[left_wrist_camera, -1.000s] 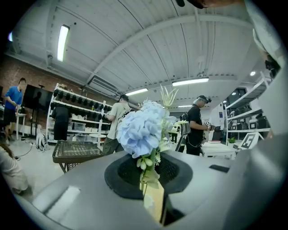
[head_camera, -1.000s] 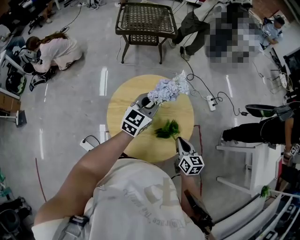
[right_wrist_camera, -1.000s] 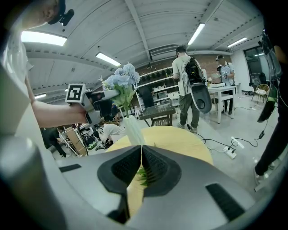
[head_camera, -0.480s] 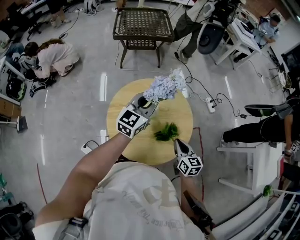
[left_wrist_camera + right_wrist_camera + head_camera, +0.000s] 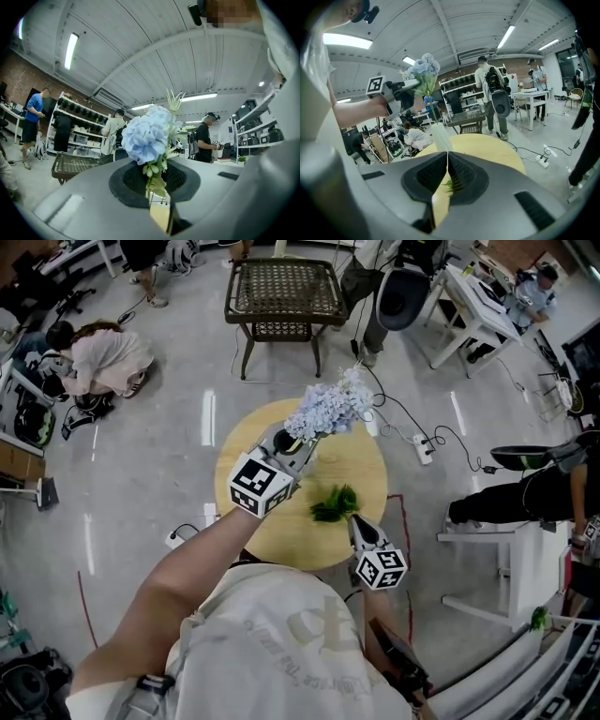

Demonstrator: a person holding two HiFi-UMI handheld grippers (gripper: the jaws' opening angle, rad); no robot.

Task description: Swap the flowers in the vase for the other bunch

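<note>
**Q:** Head view, largest item first?
**A:** Round yellow table (image 5: 361, 465).
**Q:** State of the left tongs (image 5: 298, 444)?
**A:** Clamped on the stems of the blue flowers (image 5: 328, 409), held up over the table's far side.
**Q:** Vase?
**A:** Right gripper view shows the white vase (image 5: 439, 137) upright on the table beneath those stems. Whether the stem ends clear its mouth cannot be told.
**Q:** And the right tongs (image 5: 356, 521)?
**A:** Jaws together, tips at the green bunch (image 5: 335, 503) lying on the table. Grip unconfirmed.

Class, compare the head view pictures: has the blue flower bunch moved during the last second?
Yes. The blue flower bunch, held by the left gripper, has risen: against the round table it looks larger and overlaps the far rim.
</note>
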